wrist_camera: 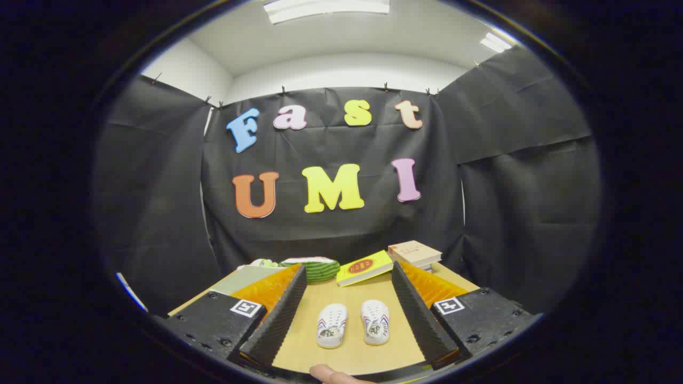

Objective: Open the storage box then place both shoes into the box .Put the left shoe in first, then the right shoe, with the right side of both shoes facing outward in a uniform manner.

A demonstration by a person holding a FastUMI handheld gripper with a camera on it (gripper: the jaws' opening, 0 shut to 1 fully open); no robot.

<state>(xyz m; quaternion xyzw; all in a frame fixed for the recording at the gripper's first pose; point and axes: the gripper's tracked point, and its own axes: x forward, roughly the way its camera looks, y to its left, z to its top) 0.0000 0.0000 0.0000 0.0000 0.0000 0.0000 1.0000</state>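
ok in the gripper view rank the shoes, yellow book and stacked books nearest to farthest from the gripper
Gripper open.
1. Pair of white shoes, between its fingers; the two shoes too close to call.
2. Yellow book, beyond them.
3. Stacked books, farthest, back right.

White shoes (353, 324) side by side
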